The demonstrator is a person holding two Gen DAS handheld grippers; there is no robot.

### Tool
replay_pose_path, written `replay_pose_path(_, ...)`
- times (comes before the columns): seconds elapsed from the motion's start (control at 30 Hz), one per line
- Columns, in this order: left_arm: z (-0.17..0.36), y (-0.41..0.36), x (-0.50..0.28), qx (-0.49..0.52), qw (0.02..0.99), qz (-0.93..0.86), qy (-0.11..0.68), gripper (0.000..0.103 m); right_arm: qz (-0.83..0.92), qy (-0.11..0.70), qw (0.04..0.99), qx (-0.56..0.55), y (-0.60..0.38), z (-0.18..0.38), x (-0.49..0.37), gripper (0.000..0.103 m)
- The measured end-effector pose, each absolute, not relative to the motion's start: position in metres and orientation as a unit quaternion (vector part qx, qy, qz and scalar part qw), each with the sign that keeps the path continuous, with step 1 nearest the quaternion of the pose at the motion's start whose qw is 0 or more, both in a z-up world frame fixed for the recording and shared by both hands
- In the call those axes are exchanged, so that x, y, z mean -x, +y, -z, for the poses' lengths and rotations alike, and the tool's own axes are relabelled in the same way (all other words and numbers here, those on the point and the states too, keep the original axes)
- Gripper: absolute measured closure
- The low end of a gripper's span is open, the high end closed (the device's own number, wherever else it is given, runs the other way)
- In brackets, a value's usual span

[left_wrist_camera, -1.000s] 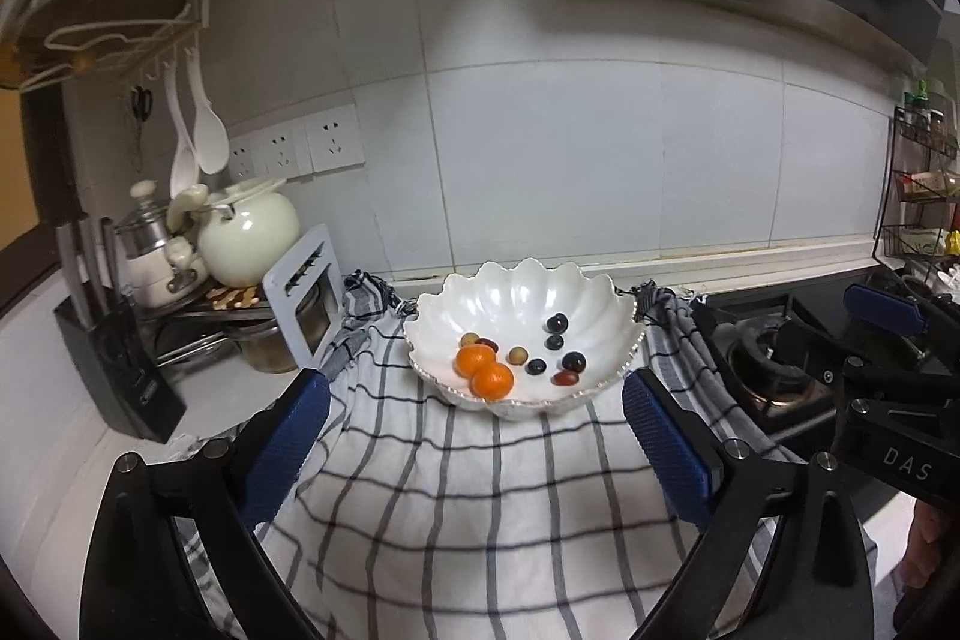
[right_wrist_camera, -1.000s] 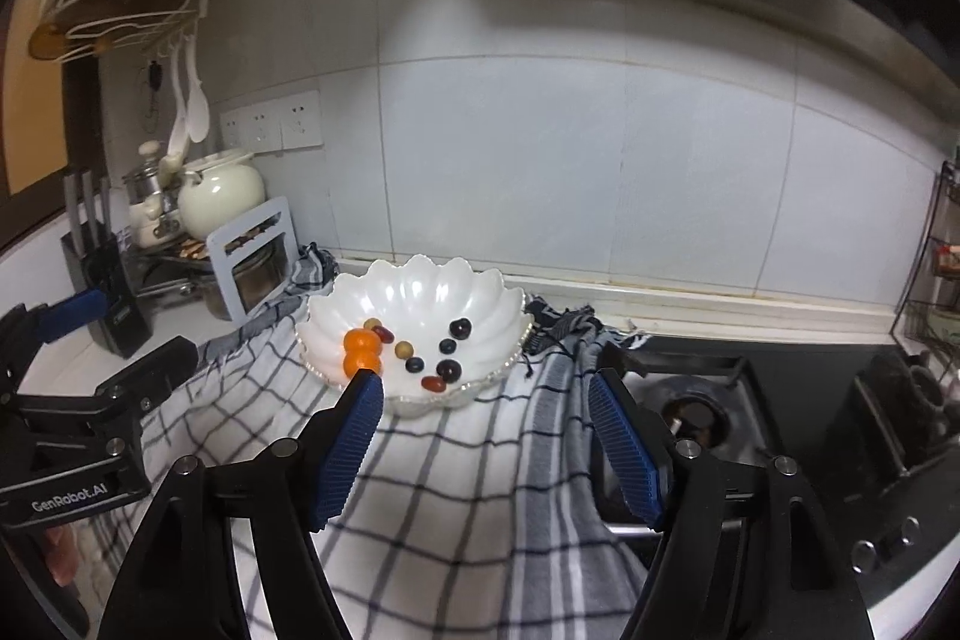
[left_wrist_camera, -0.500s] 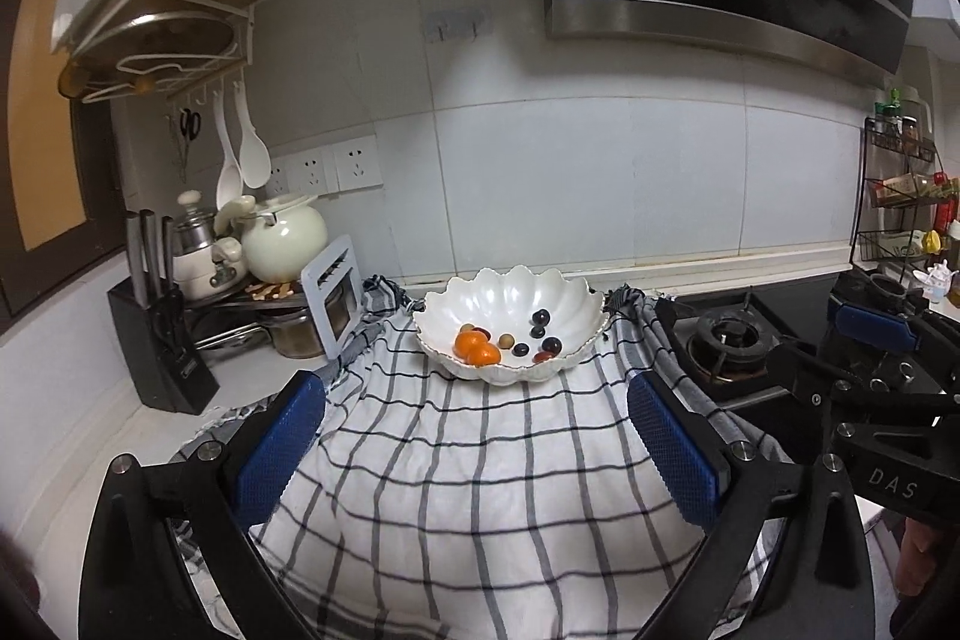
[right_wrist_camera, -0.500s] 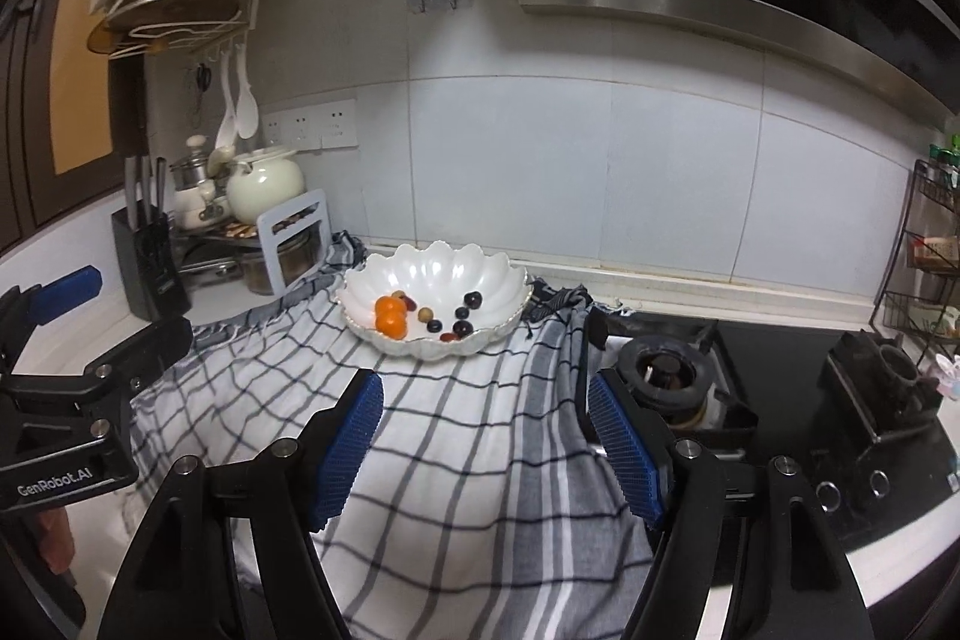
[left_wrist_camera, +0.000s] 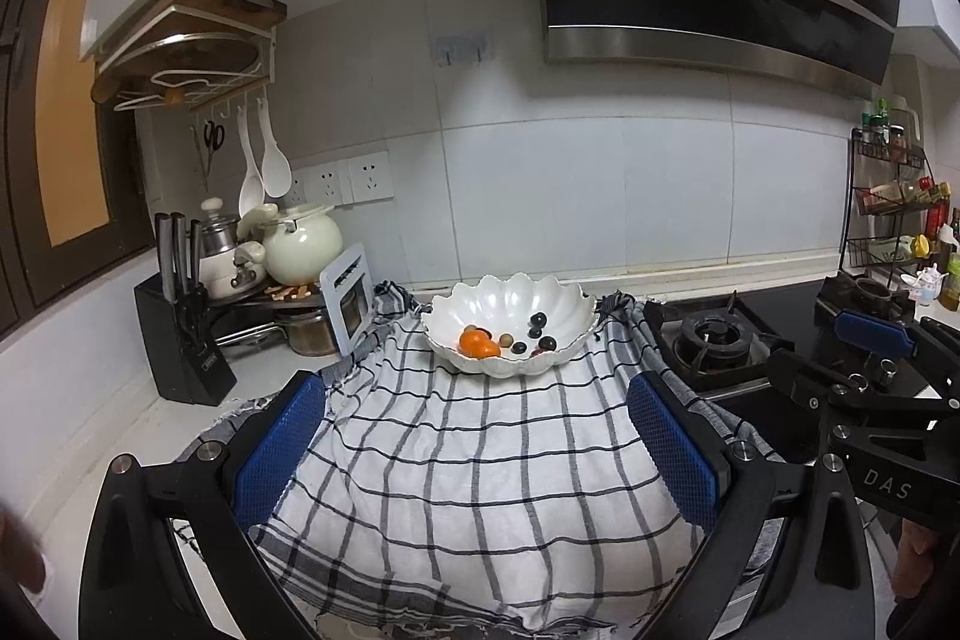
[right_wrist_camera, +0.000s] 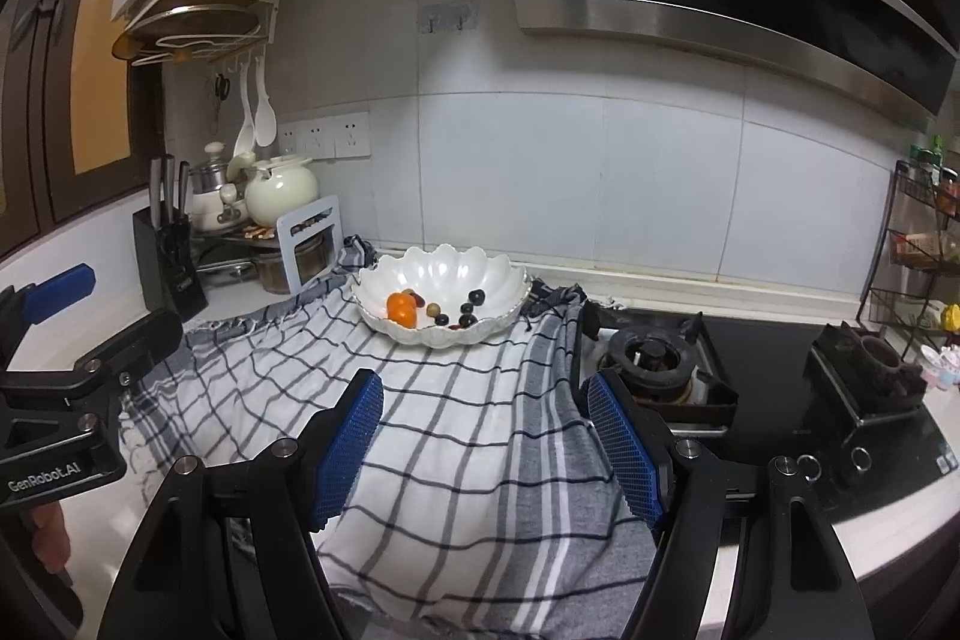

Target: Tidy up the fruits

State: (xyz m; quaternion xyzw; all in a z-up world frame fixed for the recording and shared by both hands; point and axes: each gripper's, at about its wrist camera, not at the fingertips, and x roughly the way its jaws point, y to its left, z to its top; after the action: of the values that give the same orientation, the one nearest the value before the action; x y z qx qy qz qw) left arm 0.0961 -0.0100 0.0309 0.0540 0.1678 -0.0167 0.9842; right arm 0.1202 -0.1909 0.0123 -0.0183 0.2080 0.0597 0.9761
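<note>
Looking through left wrist view: left gripper has its fingers spread wide, holding nothing, above the checked cloth.
Bowl: white scalloped bowl sits on the cloth, ahead of the fingertips, centred between them.
Fruit: oranges overlap, count unclear; dark small fruits too small to name.
Cut off: right gripper enters at the right edge, tips partly seen.
Right wrist view: right gripper fingers wide apart, empty.
Bowl here: bowl lies ahead, left of the finger gap; oranges inside.
Stove: burner just beyond the right finger; cloth edge drapes against it.
Hidden: counter mostly covered by cloth.
</note>
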Motion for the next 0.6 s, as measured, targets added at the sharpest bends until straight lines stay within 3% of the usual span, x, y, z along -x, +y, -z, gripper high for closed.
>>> replay_pose_path(0.6,-0.033,-0.015,-0.070,-0.050,0.985,0.030,0.160,0.000,-0.052,0.198,0.979,0.018,-0.199,-0.016,-0.093,0.031)
